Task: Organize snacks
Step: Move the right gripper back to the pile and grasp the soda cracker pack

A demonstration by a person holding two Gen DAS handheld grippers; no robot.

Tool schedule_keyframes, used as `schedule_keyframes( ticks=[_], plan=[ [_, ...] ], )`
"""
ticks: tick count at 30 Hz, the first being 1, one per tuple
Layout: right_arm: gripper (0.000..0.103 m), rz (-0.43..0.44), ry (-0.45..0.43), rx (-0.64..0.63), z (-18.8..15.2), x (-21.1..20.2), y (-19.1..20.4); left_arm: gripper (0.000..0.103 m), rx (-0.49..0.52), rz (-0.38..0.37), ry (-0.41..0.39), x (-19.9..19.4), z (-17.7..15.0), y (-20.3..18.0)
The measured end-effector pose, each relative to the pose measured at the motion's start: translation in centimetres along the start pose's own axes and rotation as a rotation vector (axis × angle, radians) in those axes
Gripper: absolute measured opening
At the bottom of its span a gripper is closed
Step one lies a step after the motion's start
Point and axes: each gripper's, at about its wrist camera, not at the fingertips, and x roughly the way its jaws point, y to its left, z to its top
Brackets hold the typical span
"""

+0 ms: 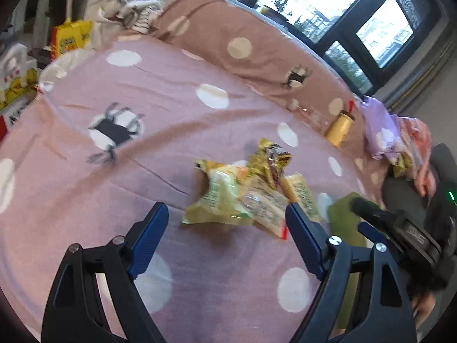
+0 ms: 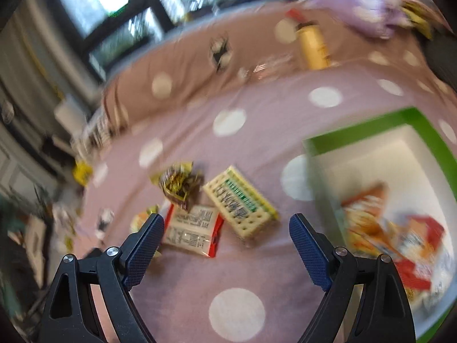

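A: Right, your left gripper [image 1: 225, 228] hangs released above the pink polka-dot bedsheet [image 1: 114, 200], nothing between its blue pads.

B: And my right one?

A: Your right gripper [image 2: 227, 237] is spread wide too, gripping nothing. Just past both lies the heap of snack packets [image 1: 245, 194]: I count four in the right wrist view, a white packet with red ends [image 2: 191, 233], a cream cracker pack with green print [image 2: 242, 203], a crumpled gold-and-brown wrapper [image 2: 180, 184], and a yellow-green bag [image 2: 144, 218] half hidden behind your left-hand finger.

B: What stands around them?

A: To their right sits the green-rimmed white box [image 2: 371, 131], touching none of them, with blurred orange and red packets [image 2: 394, 237] inside; I cannot count those. Only the right view shows its inside. Farther off, a yellow cylindrical can [image 1: 340, 128] lies by the brown spotted duvet [image 1: 242, 48], near a lilac bag [image 1: 382, 131].
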Motion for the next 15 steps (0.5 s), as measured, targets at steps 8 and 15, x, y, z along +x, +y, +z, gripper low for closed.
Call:
schedule_keyframes(
  ticks=[8,15],
  plan=[
    [0.090,-0.177,0.225,-0.209,3.0,8.6,2.4,0.084,-0.058,0.021,-0.005,-0.7,0.7,2.4],
    [0.086,-0.148,0.245,-0.130,2.9,10.4,-0.1,0.084,-0.064,0.008,0.002,-0.6,0.9,2.6]
  ],
)
